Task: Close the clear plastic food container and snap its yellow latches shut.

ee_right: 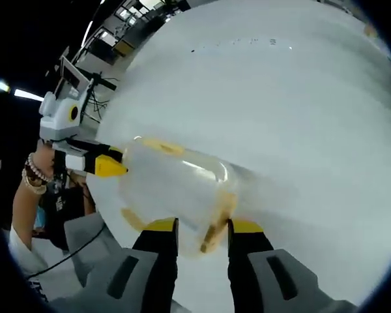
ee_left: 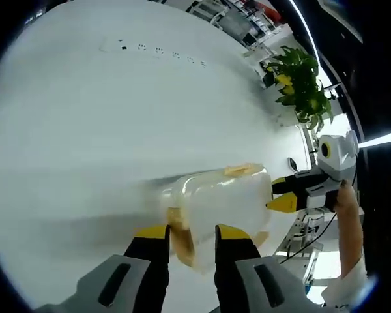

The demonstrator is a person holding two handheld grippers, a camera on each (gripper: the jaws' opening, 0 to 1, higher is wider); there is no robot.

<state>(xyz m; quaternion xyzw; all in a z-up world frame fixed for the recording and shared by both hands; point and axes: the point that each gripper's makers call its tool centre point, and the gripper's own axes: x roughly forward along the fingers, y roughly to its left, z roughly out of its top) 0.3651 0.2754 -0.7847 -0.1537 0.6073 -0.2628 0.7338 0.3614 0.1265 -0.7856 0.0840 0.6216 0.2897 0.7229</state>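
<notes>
Now the clear food box [ee_left: 225, 199] sits on the white table [ee_left: 104, 117], w/ a gripper at each end. Left gripper [ee_left: 191, 229] has its jaws apart around one end, by a yellow latch [ee_left: 180, 236]. Right gripper [ee_right: 202, 225] does the same at the other end, jaws apart. Can't tell if the tips touch the box. Green plant [ee_left: 300, 85] stands far back.

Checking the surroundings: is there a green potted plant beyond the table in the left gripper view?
Yes, a leafy green plant stands past the white table edge, upper right.
</notes>
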